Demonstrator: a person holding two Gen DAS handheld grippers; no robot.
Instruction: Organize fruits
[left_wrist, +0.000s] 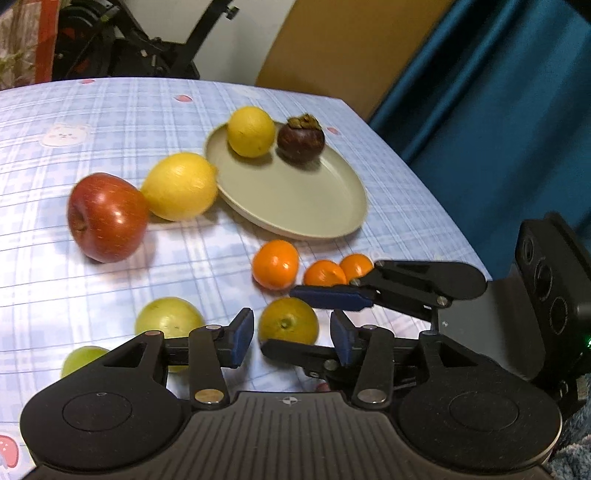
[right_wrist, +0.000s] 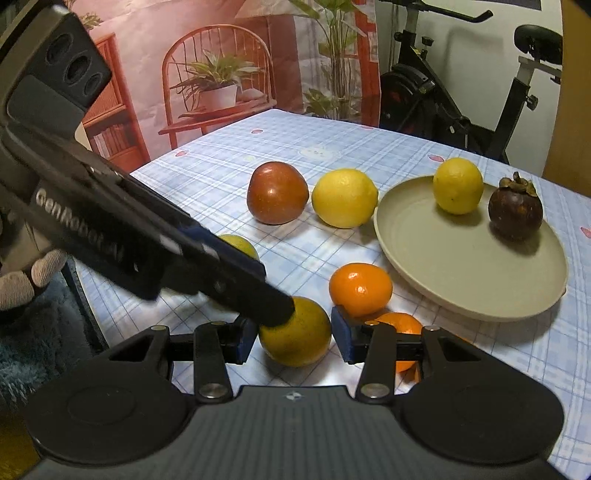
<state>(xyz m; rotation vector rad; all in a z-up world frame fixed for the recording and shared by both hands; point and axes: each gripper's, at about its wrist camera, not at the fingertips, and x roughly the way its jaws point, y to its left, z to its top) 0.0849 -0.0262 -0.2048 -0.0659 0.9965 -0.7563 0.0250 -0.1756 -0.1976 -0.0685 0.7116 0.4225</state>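
Fruits lie on a checked cloth over the table. From the left wrist view, a beige plate holds a small lemon and a dark mangosteen side by side. A bigger lemon touches the plate rim, and a red apple touches that lemon. Three oranges sit close together near the plate. A green-yellow orange rests between the wide open fingers of the left gripper, not pinched. Two green fruits lie to its left. The right gripper comes in from the right, open around the same fruit. From the right wrist view, the green-yellow orange sits between the open blue pads of the right gripper. The left gripper reaches in from the left and its tip touches the top of that fruit. The plate, apple and big lemon lie farther back
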